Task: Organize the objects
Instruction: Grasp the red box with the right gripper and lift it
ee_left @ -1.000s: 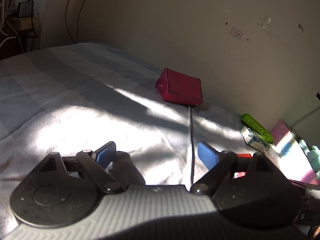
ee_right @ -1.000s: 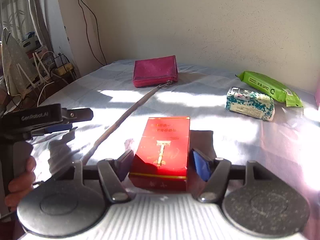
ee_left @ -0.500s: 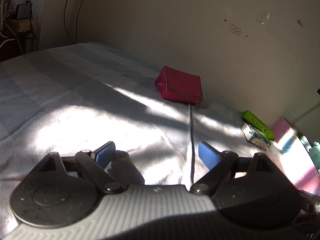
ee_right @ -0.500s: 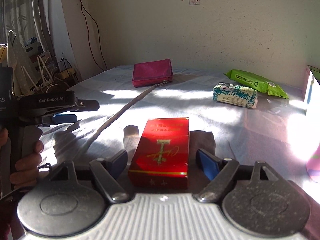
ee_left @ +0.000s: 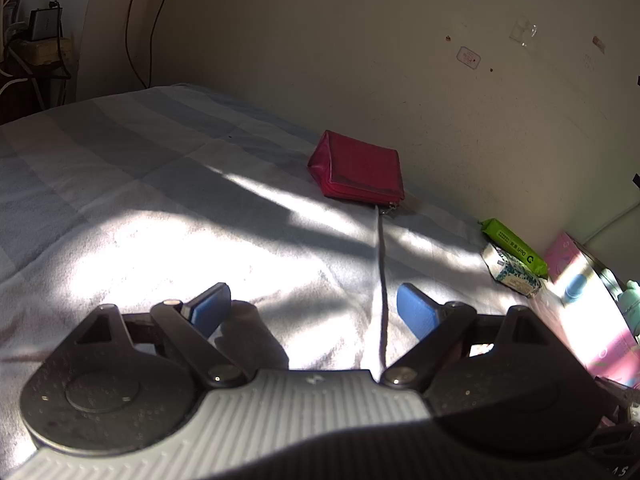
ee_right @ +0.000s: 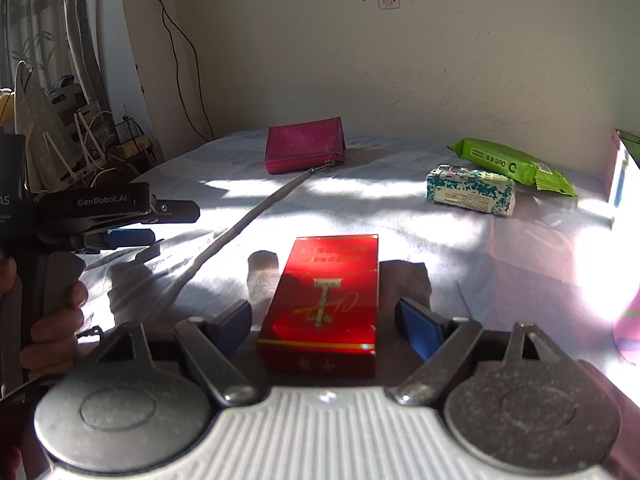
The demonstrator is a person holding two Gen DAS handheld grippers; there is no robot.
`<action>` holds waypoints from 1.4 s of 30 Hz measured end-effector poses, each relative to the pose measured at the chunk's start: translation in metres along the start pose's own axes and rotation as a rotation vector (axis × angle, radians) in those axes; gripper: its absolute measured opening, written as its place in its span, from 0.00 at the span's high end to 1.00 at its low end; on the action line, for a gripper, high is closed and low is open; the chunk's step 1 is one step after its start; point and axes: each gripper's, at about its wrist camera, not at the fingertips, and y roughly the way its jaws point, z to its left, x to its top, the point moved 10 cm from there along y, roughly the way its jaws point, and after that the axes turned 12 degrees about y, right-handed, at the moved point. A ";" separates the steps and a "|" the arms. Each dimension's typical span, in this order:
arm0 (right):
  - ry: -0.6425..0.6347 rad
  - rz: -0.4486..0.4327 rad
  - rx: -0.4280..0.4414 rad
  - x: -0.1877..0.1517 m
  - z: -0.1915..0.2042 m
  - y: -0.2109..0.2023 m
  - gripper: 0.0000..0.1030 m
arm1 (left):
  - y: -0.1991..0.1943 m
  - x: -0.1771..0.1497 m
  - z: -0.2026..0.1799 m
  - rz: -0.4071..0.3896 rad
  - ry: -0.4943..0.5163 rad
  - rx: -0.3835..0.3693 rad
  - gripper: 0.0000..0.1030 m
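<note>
A glossy red box [ee_right: 320, 280] with gold print lies flat on the pale bed sheet [ee_left: 120, 200]. My right gripper [ee_right: 324, 312] straddles its near end; the jaws are opening and both blue pads stand clear of the box's sides. My left gripper [ee_left: 312, 300] hovers open over the sheet, with only the purse's grey strap [ee_left: 382, 272] lying below it. In the right wrist view the left gripper [ee_right: 160, 224] shows at the left, held by a hand [ee_right: 52, 320]. A magenta purse [ee_right: 304, 150] lies by the wall.
A green wipes pack [ee_right: 512, 160] and a white-and-teal tissue pack [ee_right: 470, 190] lie at the back right of the bed. A pink box [ee_left: 592, 300] stands at the right edge. Cables and clutter [ee_right: 92, 136] crowd the far left beside the bed.
The right gripper's jaws have spread away from the red box, which stays lying on the sheet. The left gripper has kept still and open.
</note>
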 end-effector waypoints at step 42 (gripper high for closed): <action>0.021 -0.005 0.000 0.002 -0.001 0.000 0.16 | 0.002 -0.001 0.002 -0.001 0.017 0.004 0.11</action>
